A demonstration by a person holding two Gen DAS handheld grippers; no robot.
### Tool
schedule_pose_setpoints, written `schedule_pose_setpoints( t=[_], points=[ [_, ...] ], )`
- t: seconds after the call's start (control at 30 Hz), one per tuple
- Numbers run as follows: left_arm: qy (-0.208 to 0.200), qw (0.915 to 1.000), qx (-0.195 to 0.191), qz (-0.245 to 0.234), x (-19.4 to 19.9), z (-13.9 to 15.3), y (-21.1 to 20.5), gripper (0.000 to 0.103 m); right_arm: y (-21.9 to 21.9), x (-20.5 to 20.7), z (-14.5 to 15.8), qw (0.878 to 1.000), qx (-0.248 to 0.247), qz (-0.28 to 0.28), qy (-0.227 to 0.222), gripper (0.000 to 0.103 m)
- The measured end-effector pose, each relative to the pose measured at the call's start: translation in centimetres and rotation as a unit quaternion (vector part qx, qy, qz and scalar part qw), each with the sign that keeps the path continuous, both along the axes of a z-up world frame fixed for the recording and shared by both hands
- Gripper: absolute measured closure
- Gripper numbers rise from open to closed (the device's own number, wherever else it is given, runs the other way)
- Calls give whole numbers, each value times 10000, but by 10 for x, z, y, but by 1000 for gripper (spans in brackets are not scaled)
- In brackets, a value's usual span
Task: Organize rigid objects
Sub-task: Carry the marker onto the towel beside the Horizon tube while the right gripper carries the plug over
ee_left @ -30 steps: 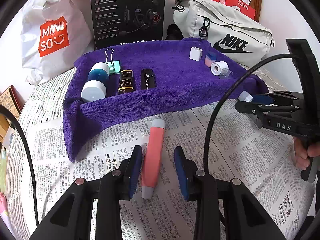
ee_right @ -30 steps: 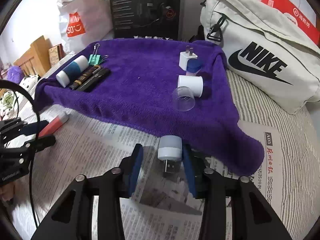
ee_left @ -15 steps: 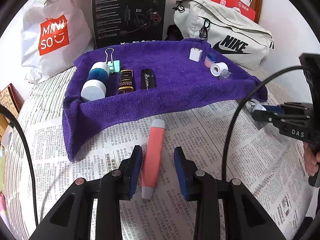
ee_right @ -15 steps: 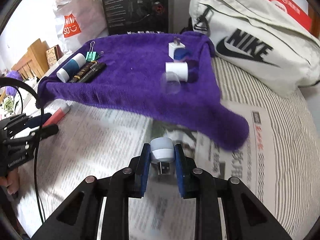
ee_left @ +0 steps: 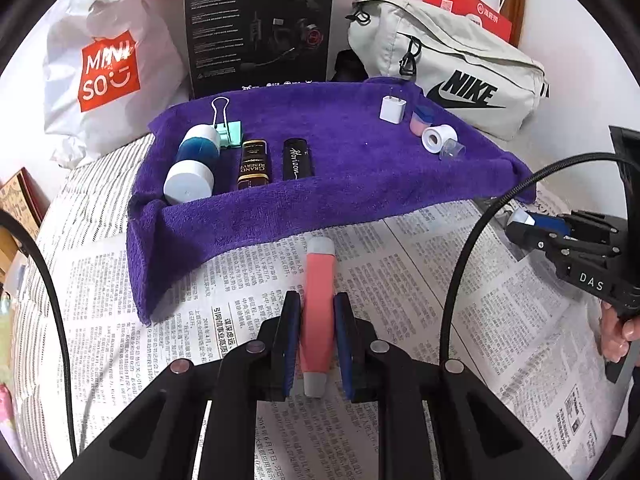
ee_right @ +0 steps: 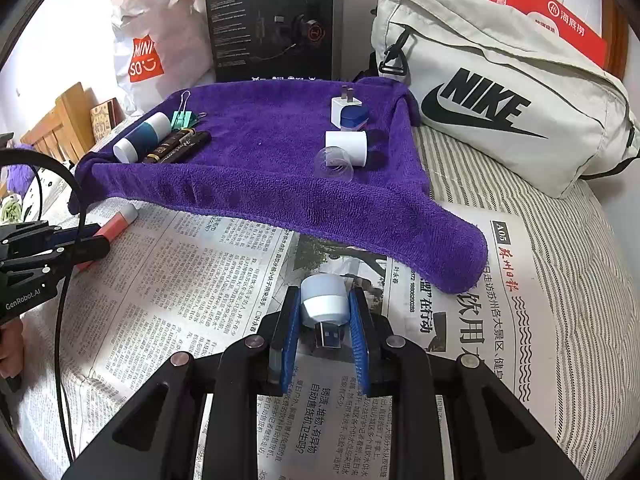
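A pink tube with grey ends (ee_left: 319, 300) lies on the newspaper, and my left gripper (ee_left: 317, 322) is shut on its lower half. In the right wrist view the same pink tube (ee_right: 117, 224) shows at the left, between the left gripper's fingers (ee_right: 90, 246). My right gripper (ee_right: 325, 312) is shut on a small white USB night light (ee_right: 323, 302), plug pointing back at the camera, just in front of the purple towel (ee_right: 256, 184). From the left wrist view the right gripper (ee_left: 532, 226) sits at the right edge.
On the purple towel (ee_left: 352, 168) lie a blue-and-white bottle (ee_left: 192, 162), a green binder clip (ee_left: 229, 130), two dark sticks (ee_left: 276, 160), a white charger (ee_left: 393, 109), a white roll (ee_left: 438, 138) and a clear cap (ee_left: 452, 149). A Nike bag (ee_right: 500, 92), a black box (ee_right: 272, 20) and a shopping bag (ee_left: 100, 68) stand behind.
The left jaws closed onto the pink tube, which stayed in place. The right jaws closed on the night light and shifted it slightly away from the towel's edge.
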State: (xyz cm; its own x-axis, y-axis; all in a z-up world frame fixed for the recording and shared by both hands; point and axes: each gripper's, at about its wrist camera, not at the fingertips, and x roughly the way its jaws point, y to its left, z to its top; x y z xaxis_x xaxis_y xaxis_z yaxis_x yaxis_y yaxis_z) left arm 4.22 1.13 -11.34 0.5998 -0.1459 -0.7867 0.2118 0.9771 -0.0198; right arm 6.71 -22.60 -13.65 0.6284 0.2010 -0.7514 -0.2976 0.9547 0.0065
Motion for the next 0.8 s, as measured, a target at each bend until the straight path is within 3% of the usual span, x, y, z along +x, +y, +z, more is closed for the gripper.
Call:
schedule_pose_setpoints(
  t=[0.6, 0.8],
  points=[
    [90, 9999, -15, -76, 3, -1, 2, 87, 6, 0, 3, 9997, -235, -57, 32, 80],
    [103, 9998, -138, -45, 0, 8, 7, 87, 9, -5, 24, 9999, -125, 84, -78, 80]
  ],
)
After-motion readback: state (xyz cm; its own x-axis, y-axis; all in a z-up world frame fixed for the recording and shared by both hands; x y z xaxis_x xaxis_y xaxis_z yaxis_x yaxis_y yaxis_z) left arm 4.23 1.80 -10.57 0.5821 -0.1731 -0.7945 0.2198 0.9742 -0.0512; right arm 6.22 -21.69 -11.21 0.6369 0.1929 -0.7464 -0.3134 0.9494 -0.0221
